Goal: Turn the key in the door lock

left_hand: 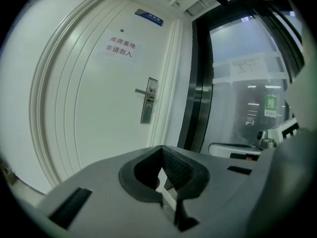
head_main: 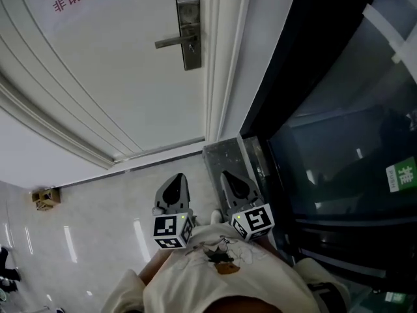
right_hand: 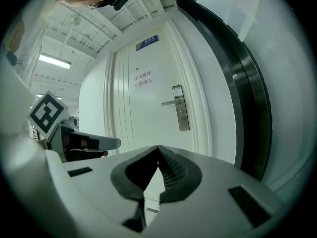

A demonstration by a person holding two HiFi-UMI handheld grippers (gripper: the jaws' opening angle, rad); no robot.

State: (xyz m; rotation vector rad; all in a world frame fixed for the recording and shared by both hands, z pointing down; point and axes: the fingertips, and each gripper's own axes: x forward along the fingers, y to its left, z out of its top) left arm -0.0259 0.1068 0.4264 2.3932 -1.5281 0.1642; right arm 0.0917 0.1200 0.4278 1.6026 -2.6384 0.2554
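A white door [head_main: 117, 77] stands shut ahead of me. Its steel lock plate [head_main: 189, 31] carries a lever handle [head_main: 172, 42] pointing left. The lock plate [left_hand: 148, 100] appears small and far off in the left gripper view, and the lock plate [right_hand: 181, 108] looks just as distant in the right gripper view. No key can be made out at this distance. My left gripper [head_main: 176, 176] and right gripper [head_main: 225, 173] are side by side low in front of me, well short of the door. Both have their jaws closed tip to tip with nothing held.
A dark glass panel [head_main: 339, 122] in a black frame runs along the right of the door. A grey stone block [head_main: 221, 152] sits at the foot of the door frame. A small cardboard box [head_main: 45, 197] lies on the tiled floor at the left.
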